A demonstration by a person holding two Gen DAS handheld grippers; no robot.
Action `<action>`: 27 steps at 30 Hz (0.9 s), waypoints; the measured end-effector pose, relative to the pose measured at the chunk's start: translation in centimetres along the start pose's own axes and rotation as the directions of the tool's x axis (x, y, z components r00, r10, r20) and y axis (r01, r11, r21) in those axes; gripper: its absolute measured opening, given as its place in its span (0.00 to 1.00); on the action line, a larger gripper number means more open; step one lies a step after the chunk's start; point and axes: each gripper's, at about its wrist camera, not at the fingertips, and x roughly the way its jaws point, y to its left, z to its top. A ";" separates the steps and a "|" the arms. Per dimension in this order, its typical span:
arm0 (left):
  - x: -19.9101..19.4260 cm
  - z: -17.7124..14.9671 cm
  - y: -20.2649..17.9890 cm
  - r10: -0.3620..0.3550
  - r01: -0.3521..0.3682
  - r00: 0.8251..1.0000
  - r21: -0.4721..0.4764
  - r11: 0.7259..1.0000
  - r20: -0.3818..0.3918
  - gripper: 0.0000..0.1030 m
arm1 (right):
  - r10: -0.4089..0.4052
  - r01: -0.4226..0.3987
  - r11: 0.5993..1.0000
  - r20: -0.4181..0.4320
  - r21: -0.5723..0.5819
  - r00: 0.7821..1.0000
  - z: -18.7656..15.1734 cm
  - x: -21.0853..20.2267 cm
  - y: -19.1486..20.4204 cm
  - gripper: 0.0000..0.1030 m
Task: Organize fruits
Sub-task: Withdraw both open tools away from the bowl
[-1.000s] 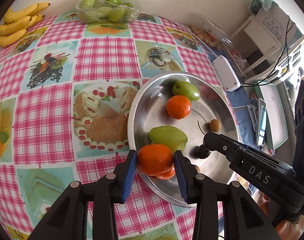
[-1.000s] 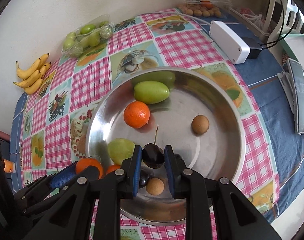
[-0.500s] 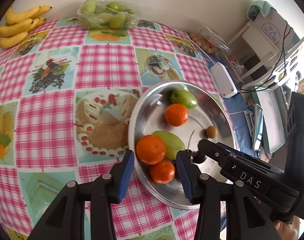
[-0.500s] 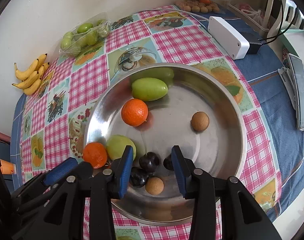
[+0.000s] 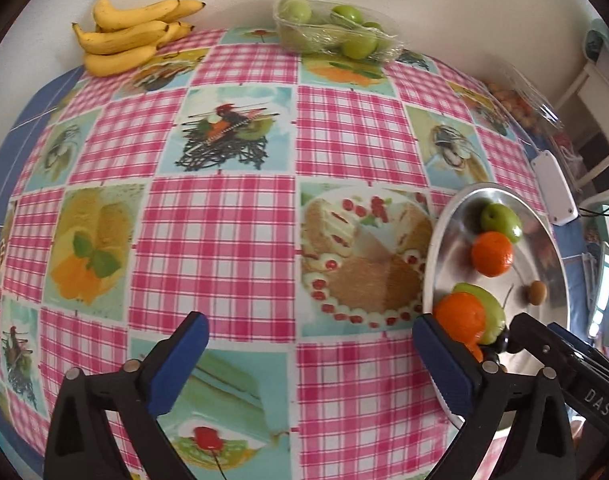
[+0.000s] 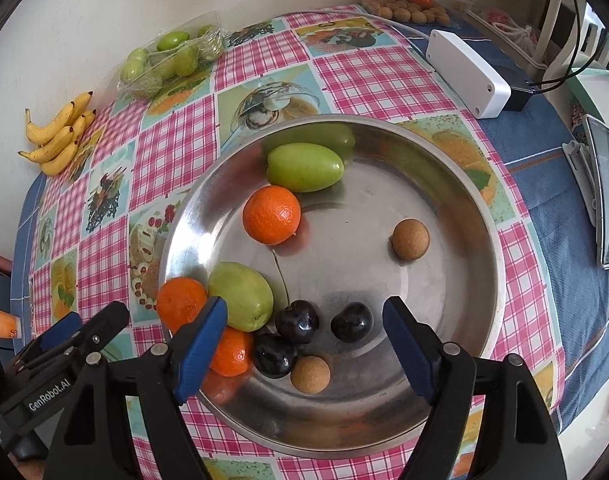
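Both grippers stand spread and empty over a checked table where fruit is gathered in a steel plate. In the right wrist view, the right gripper hovers above the plate's 6 o'clock rim, its blue left pad covering part of a lower orange. Three dark cherries cluster at 6 o'clock, one stem running toward 12. Beside them lies a brown ball-shaped fruit; a second one sits at 3 o'clock. A green fruit at 12 o'clock lies with its long axis running 9 to 3; another green one at 8 o'clock lies tilted, long axis running 10 to 4. An orange rests near centre, another at the 8 o'clock rim.

In the left wrist view, the left gripper is open over bare cloth, the plate cut off at 3 o'clock. Bananas and a wrapped tray of green fruit sit at the far edge. A clear box of small brown fruit is hard to make out.
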 end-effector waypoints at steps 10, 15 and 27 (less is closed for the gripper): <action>0.3 -0.1 0.8 0.038 -0.038 0.999 -0.001 0.999 0.015 1.00 | 0.005 -0.004 1.000 0.014 -0.026 1.000 -0.1 0.1 0.5 0.92; 0.3 -0.8 1.5 0.051 -0.051 0.999 0.004 0.999 0.014 1.00 | -0.001 0.002 0.999 0.020 -0.050 1.000 -0.5 0.0 1.1 0.93; -1.7 -2.0 3.2 0.064 -0.063 0.996 -0.024 0.998 0.057 1.00 | 0.016 -0.011 0.997 0.059 -0.082 0.998 -2.3 -1.9 2.4 0.93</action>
